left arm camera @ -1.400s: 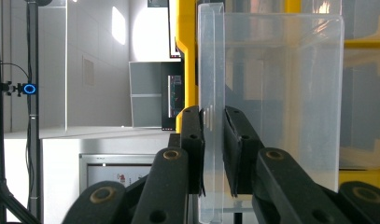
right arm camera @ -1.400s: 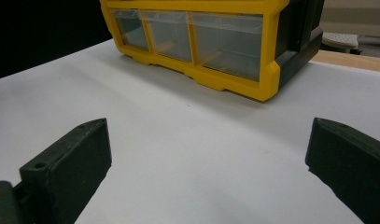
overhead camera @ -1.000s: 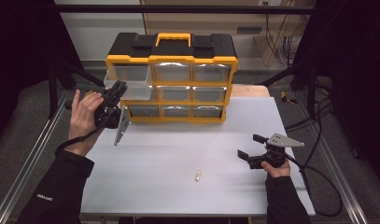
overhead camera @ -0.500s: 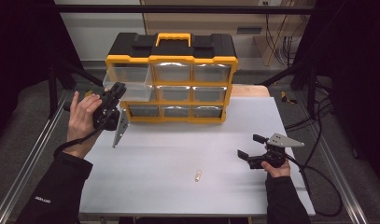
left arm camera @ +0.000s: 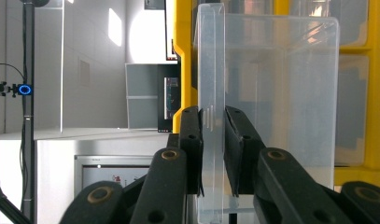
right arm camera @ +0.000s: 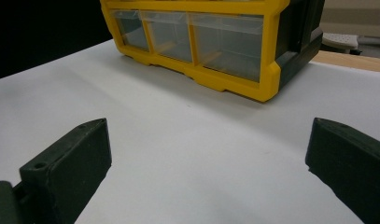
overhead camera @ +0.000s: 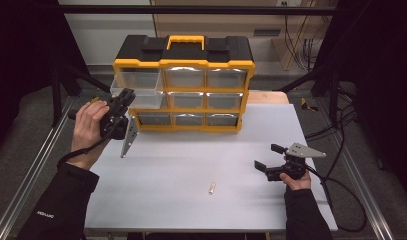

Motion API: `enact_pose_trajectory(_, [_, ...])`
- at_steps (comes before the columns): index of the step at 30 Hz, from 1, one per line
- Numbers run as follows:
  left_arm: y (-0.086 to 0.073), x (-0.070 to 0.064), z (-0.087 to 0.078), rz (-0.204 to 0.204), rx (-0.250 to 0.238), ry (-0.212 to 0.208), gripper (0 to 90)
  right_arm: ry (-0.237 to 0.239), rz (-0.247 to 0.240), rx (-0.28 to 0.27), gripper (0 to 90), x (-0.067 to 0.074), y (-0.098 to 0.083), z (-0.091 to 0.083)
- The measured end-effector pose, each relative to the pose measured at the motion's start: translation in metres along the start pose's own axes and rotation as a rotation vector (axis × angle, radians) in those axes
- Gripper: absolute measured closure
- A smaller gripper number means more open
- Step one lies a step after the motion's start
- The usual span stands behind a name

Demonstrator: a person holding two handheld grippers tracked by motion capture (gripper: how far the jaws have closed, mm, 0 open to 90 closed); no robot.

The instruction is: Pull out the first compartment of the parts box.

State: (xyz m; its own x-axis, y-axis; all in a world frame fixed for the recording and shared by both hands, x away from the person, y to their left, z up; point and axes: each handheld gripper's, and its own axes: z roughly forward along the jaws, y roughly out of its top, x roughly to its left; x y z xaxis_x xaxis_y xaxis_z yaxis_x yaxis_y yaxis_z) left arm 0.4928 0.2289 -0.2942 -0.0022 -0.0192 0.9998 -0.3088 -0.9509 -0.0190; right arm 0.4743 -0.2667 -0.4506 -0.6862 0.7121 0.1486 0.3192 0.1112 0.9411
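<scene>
Left gripper [overhead camera: 125,96] pinches the front wall of the top-left clear drawer [overhead camera: 136,86], pulled partway out of the yellow organizer [overhead camera: 184,65]. A small peg [overhead camera: 211,188] lies unpicked before the organizer; right gripper [overhead camera: 269,158] waits spread.

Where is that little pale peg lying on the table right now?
In the high view the small pale peg lies loose on the white table, near its front edge, left of the right gripper.
</scene>
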Motion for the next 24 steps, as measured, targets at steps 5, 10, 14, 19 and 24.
enact_pose_trajectory(5, [0.0,0.002,0.0,-0.032,-0.001,-0.018,76.5,-0.001,0.0,0.0,1.0,0.0,0.0,0.0])
enact_pose_trajectory(10, [0.0,0.006,0.0,-0.084,0.0,-0.049,74.1,0.0,0.001,0.0,0.9,0.0,0.0,0.0])
enact_pose_trajectory(14, [0.0,0.008,0.0,-0.132,0.009,-0.072,71.4,-0.001,0.0,0.001,0.9,0.0,0.0,0.0])
enact_pose_trajectory(19, [-0.002,0.011,0.0,-0.222,0.027,-0.103,65.6,-0.001,0.001,0.0,1.0,0.0,0.0,0.0])
enact_pose_trajectory(24, [-0.003,0.013,-0.001,-0.343,0.04,-0.12,60.3,-0.001,0.002,0.0,0.9,0.0,0.0,0.0])
